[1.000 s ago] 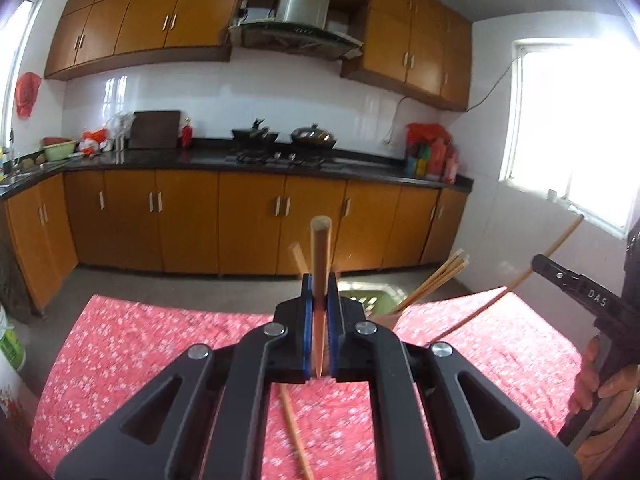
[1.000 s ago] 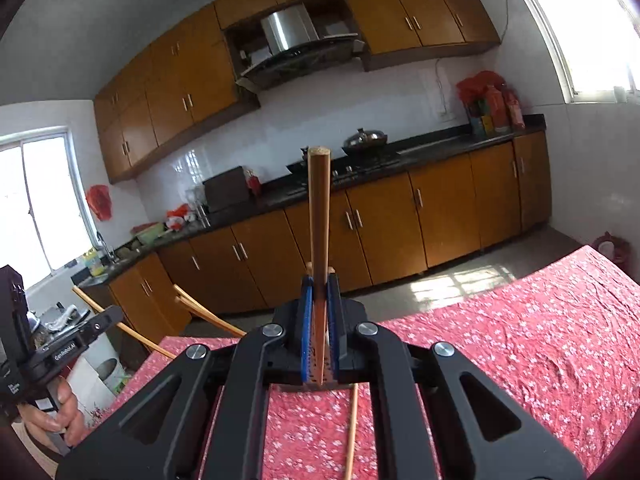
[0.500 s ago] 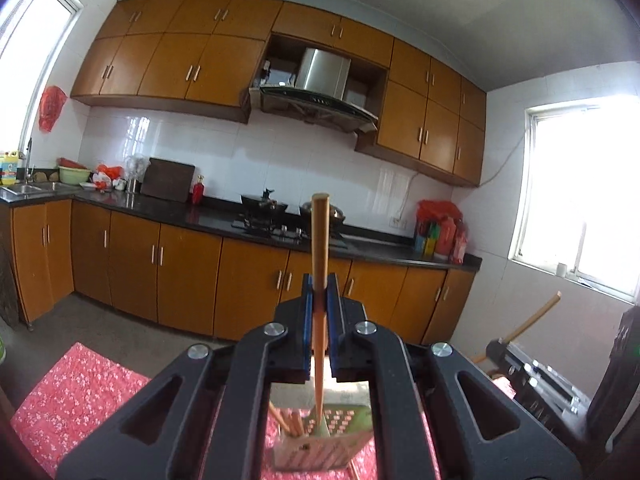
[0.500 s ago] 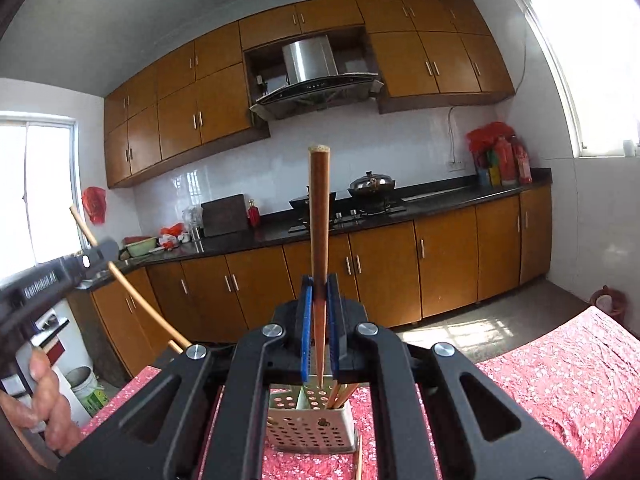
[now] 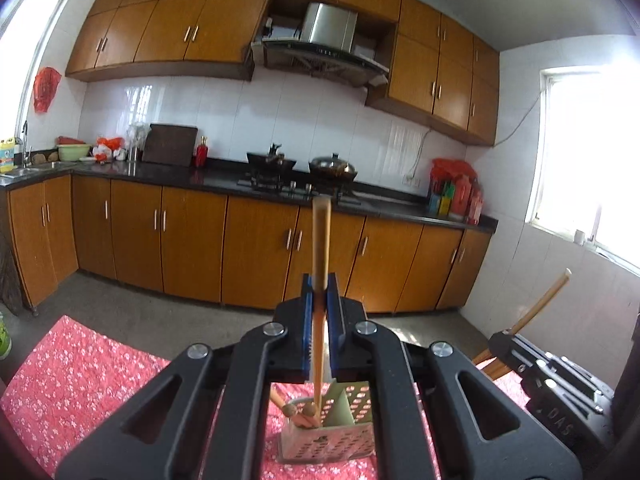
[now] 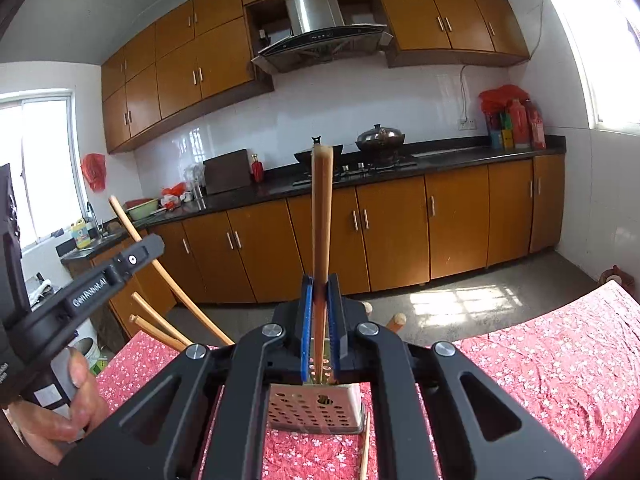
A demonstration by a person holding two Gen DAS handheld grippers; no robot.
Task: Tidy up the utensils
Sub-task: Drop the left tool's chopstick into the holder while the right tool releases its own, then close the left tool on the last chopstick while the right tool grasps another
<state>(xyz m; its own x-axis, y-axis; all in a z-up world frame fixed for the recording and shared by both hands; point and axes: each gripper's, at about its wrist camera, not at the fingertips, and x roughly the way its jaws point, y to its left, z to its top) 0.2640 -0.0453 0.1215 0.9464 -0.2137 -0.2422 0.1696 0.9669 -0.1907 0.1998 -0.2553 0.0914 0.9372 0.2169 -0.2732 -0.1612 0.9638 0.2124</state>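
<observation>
Left fingers: closed on an upright chopstick, its lower end dipping into the holder, apparently lined up to be let go.
Right fingers: clamped on a second chopstick, upright over the same holder, likely for the same reason.
Holder contents: other chopsticks already lean inside.
Stray chopstick: lying just beside the holder.
Surface: red floral cloth.
Room: kitchen, wooden cabinets, stove with pans, bright windows.

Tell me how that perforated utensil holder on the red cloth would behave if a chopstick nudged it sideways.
The holder looks like thin perforated plastic, so probably light and easy to shove. It stands upright with chopsticks leaning out, so it may tip. The tablecloth might add some grip, though it could bunch.
</observation>
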